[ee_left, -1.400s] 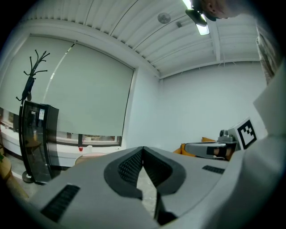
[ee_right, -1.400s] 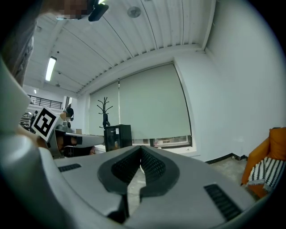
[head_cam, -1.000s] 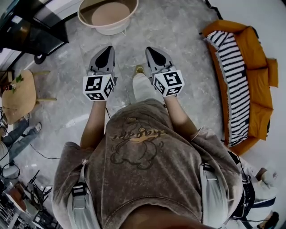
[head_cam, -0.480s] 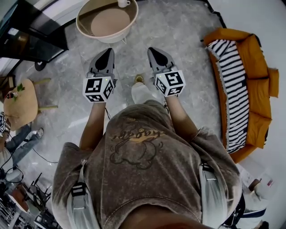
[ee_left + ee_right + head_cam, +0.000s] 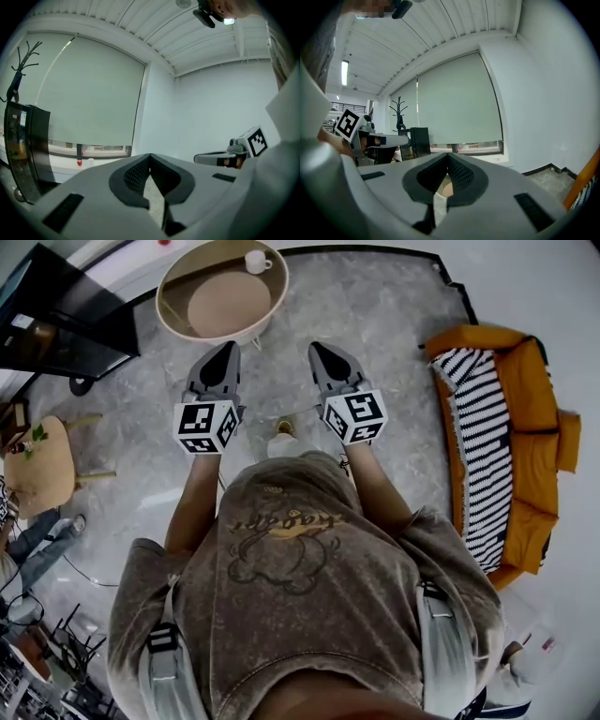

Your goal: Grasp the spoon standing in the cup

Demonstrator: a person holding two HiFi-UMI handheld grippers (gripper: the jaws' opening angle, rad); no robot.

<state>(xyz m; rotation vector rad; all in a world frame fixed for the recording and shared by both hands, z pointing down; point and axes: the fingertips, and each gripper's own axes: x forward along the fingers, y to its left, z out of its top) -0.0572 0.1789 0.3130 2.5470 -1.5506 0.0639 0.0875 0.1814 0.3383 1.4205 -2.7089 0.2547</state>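
Observation:
A white cup (image 5: 254, 261) stands at the far side of a round table (image 5: 176, 282) at the top of the head view; I cannot make out a spoon in it. My left gripper (image 5: 225, 346) and right gripper (image 5: 318, 347) are held side by side in front of the person's body, over the floor and well short of the table. Both are shut with nothing between the pads. The left gripper view shows its jaws (image 5: 150, 156) met at the tip, and the right gripper view shows the same (image 5: 448, 155). Neither gripper view shows the cup.
An orange sofa (image 5: 548, 427) with a striped blanket (image 5: 487, 418) stands to the right. A black cabinet (image 5: 56, 320) and a small wooden table (image 5: 36, 465) are to the left. Grey stone floor (image 5: 394, 324) lies between me and the round table. A coat rack (image 5: 400, 112) stands by the window.
The round table has slid further into the head view and the cup has come into sight. Both grippers keep their pose and stay shut.

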